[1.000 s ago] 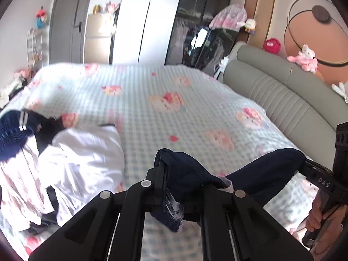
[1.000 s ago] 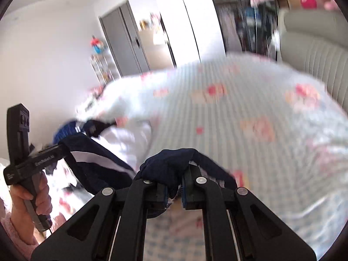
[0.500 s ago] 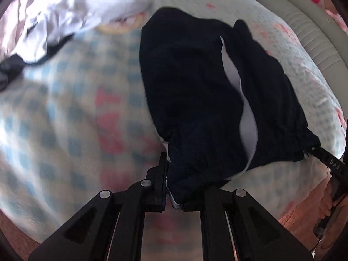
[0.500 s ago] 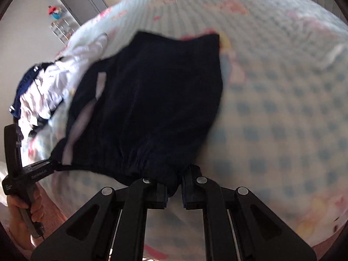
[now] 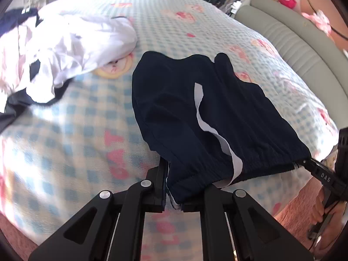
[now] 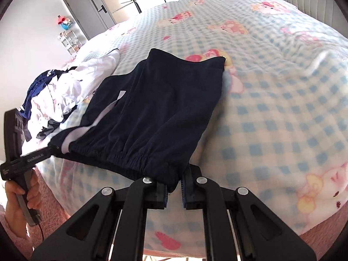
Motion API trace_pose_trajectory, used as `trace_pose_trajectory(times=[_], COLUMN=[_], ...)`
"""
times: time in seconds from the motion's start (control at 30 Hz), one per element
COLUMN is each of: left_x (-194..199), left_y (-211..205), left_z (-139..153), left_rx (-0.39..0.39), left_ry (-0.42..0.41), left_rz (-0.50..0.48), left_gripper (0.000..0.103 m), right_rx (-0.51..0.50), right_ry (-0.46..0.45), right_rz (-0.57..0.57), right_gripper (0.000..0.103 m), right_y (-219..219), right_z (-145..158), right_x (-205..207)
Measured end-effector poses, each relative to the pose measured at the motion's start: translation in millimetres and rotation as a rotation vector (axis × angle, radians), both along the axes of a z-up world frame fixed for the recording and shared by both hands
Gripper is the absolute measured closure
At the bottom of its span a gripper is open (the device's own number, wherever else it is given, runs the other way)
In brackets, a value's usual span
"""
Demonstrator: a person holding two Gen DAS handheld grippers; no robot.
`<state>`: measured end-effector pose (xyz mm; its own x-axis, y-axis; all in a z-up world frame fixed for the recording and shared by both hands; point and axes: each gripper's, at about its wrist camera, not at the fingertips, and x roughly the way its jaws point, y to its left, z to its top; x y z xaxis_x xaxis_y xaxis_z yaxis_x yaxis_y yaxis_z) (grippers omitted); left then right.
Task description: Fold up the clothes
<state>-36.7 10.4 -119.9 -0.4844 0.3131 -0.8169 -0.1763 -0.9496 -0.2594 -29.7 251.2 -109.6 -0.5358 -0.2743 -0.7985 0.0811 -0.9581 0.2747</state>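
The shorts lie on the bed; the clothes pile sits at their ten o'clock, near.

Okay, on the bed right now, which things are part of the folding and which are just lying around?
In the job:
- navy shorts, spread on the bed
- left tongs, shut on the waistband's left corner
- right tongs, shut on its right corner

Lying about:
- heap of white and dark clothes
- checked blanket
- grey headboard
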Motion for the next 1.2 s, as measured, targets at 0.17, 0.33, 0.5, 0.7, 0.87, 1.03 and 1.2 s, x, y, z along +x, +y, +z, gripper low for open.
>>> trace_pose_trajectory(times=[0.17, 0.33, 0.5, 0.7, 0.87, 1.03, 1.2], left_x=[22.6, 45.2, 35.8, -2.1, 15.0, 17.9, 14.7], left_y=[4.2, -12.3, -37.2, -14.5, -21.0, -58.5, -37.4], left_z=[-28.1, -10.4, -5.4, -26.7, -51.3, -47.7, -68.8], left_rx=[-0.053, 0.137, 0.377, 0.248, 0.133, 0.339, 0.322], left_ry=[-0.110, -0.072, -0.059, -0.173, -0.218, -0.230, -0.273], left_rz=[-0.006, -0.009, 0.064, 0.107, 0.115, 0.155, 0.125], left_gripper=[0.077, 0.060, 0.056, 0.060, 0.060, 0.062, 0.057], right_rx=[0.025, -0.048, -0.086, -0.078, 0.013, -0.086, -0.164], right_ry=[-0.173, -0.124, -0.059, -0.061, -0.165, -0.215, -0.226], right_rz=[0.007, 0.015, 0.094, 0.029, -0.036, -0.061, 0.019], right_gripper=[0.092, 0.081, 0.077, 0.077, 0.075, 0.069, 0.043], right_y=[-3.5, 12.6, 15.2, -0.5, 9.7, 27.0, 12.7], right_z=[-36.4, -14.6, 10.4, 6.0, -15.3, -28.2, -30.9], right_x=[3.1, 15.4, 25.0, 24.0, 24.6, 37.8, 24.9])
